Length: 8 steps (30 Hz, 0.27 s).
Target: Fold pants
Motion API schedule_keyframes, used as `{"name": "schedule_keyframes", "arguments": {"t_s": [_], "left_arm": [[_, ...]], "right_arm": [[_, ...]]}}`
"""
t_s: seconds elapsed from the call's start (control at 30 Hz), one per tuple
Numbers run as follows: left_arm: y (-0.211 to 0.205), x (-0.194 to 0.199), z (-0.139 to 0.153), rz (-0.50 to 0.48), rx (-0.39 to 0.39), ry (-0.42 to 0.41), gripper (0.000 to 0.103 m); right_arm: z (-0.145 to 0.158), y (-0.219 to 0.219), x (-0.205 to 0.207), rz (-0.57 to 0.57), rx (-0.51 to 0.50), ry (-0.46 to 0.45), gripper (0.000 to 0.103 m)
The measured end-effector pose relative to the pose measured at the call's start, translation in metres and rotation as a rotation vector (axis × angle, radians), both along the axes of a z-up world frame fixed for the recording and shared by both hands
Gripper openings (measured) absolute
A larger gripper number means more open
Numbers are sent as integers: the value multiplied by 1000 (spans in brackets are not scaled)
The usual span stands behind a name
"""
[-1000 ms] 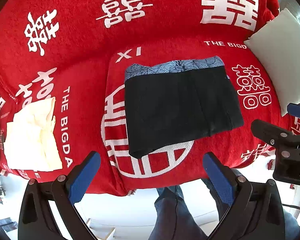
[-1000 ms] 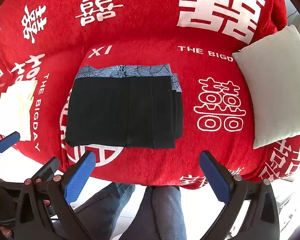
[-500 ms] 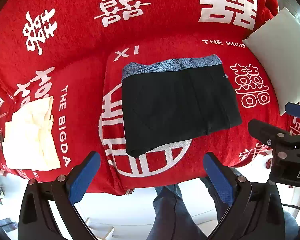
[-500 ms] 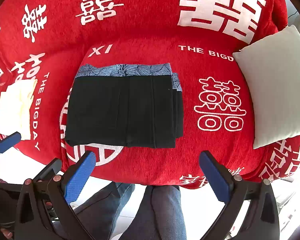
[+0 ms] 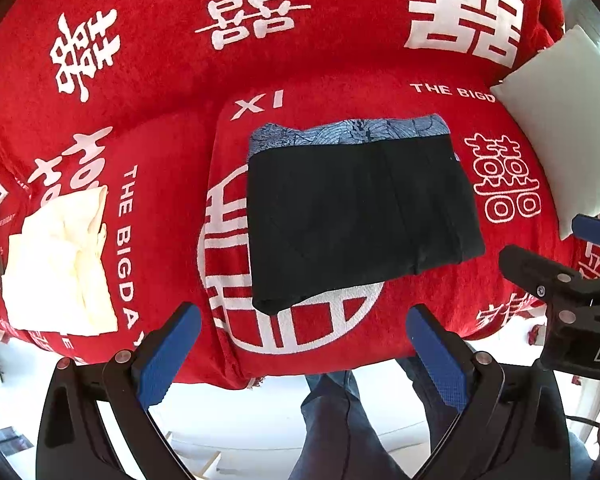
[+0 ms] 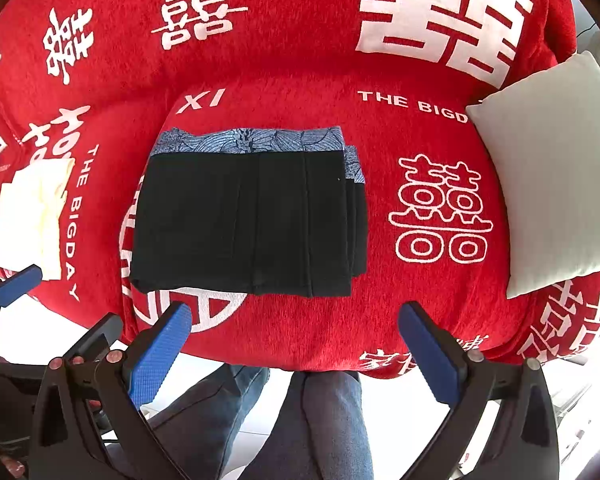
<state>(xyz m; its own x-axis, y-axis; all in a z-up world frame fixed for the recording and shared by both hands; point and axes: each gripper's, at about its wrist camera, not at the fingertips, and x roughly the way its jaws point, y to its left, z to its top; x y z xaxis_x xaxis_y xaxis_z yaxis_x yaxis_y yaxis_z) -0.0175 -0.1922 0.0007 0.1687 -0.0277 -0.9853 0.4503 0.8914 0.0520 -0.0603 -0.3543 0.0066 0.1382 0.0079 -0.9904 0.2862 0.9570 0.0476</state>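
Basically unchanged vs before: folded pants (image 5: pixel 356 216) flat on sofa (image 6: pixel 300 60), both grippers' jaws spread, empty.

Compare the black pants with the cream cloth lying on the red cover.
The black pants form a flat, square-edged stack with a blue patterned band along the far edge; the cream cloth is plain and loosely rumpled. The pants lie mid-seat, the cloth far to their left. The pants look larger. Both rest on the red cover, touched by neither claw.
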Motion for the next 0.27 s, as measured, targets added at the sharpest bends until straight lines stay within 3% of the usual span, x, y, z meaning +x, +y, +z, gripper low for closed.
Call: {"name": "schedule_keyframes", "arguments": {"t_s": [0.27], "left_arm": [[2, 2, 0, 10, -17, -2, 103]], "right_arm": [[-2, -2, 2, 2, -2, 2, 103]]}}
